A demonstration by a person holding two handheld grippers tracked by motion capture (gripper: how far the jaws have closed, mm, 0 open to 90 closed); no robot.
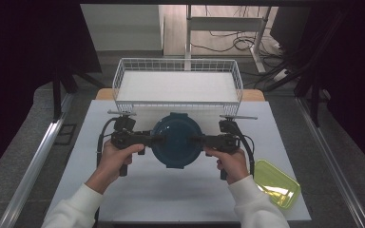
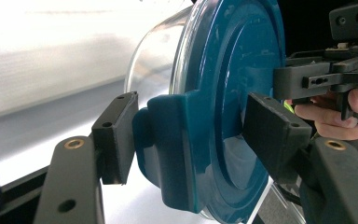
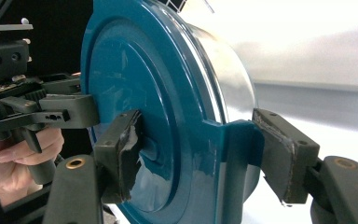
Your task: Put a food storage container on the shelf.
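A round clear glass container with a dark teal lid (image 1: 176, 140) hangs between my two grippers, a little above the white table top. My left gripper (image 1: 159, 139) holds its left side. In the left gripper view, my left gripper (image 2: 196, 135) has one pad on the lid's side latch (image 2: 168, 149) and the other on the lid's top face. My right gripper (image 1: 195, 140) holds the opposite side. In the right gripper view, my right gripper (image 3: 203, 154) clamps the other latch (image 3: 233, 149) against the lid's face (image 3: 135, 70). The glass body (image 2: 154, 60) looks empty.
A white wire basket (image 1: 178, 61) stands just behind the container at the table's far edge. A yellow-green plastic tray (image 1: 275, 183) lies at the near right corner. The white table top (image 1: 180, 190) stretches toward me between the person's sleeves.
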